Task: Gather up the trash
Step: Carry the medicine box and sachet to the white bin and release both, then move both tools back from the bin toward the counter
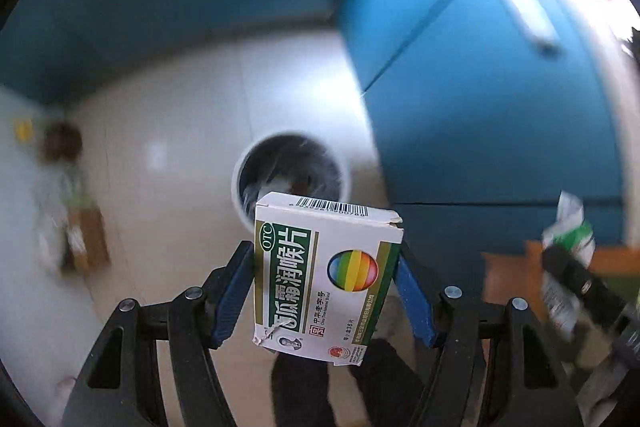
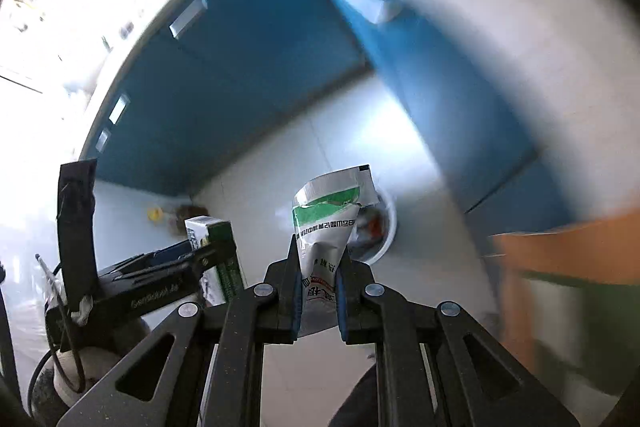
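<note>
Box (image 1: 324,279) gripped btwn left gripper (image 1: 324,291) fingers, over the bin (image 1: 292,179). Right gripper (image 2: 318,291) fingers pinch a sachet (image 2: 328,223).

The bin's (image 1: 292,167) contents were smeared by motion blur and its near rim sat hidden behind the medicine box (image 1: 326,279). By the wall, a brown and yellow heap (image 1: 64,187) was too blurred to identify. In the right wrist view the torn sachet (image 2: 326,227) covered most of the bin, and an orange shape (image 2: 568,243) at the right edge was blurred and cut off.
</note>
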{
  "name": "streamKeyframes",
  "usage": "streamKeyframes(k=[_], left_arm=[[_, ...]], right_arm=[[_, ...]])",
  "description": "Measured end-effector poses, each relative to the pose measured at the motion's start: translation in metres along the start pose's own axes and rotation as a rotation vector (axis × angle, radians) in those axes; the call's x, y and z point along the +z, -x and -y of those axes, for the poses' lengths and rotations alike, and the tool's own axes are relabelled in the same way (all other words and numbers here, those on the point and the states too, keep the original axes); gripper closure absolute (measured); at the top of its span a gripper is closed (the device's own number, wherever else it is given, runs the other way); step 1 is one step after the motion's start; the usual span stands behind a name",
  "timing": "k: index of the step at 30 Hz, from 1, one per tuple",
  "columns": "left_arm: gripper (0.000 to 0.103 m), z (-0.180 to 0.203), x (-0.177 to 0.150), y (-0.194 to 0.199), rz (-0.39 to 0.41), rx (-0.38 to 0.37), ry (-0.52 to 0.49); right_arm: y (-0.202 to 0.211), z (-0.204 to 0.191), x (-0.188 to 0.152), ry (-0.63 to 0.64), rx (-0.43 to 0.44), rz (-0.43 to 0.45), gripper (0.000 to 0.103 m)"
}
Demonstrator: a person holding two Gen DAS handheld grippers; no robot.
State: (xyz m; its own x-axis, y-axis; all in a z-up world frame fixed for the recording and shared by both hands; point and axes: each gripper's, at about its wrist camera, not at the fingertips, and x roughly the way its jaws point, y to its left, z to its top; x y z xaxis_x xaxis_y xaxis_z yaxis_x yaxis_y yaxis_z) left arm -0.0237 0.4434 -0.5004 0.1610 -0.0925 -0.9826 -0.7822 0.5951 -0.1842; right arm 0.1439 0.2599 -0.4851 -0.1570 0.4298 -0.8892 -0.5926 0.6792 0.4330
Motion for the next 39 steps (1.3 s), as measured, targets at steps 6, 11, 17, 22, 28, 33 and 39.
streamKeyframes(k=[6,11,17,22,28,33,39], left_arm=[[0.038,-0.071,0.035,-0.155,-0.115,-0.08,0.113],[0.037,-0.097,0.049,-0.264,-0.21,-0.131,0.127],[0.032,-0.112,0.052,-0.32,-0.264,-0.139,0.169],[0.005,-0.115,0.044,-0.308,-0.24,-0.063,0.148],[0.005,-0.12,0.028,-0.259,-0.114,0.083,0.142],[0.005,-0.111,0.012,-0.212,-0.008,0.219,0.104],[0.005,-0.095,-0.011,-0.145,0.044,0.264,0.13]], right_arm=[[-0.191,0.033,-0.009,-0.08,-0.021,-0.133,0.089],[-0.313,0.075,-0.007,-0.18,-0.004,-0.215,0.089],[-0.382,0.092,0.001,-0.158,-0.015,-0.282,0.086],[-0.391,0.09,0.003,-0.081,-0.136,-0.293,0.048],[-0.363,0.088,0.008,0.0,-0.203,-0.267,0.002],[-0.324,0.065,0.008,0.109,-0.278,-0.21,0.0],[-0.253,0.032,0.001,0.221,-0.374,-0.147,0.0]])
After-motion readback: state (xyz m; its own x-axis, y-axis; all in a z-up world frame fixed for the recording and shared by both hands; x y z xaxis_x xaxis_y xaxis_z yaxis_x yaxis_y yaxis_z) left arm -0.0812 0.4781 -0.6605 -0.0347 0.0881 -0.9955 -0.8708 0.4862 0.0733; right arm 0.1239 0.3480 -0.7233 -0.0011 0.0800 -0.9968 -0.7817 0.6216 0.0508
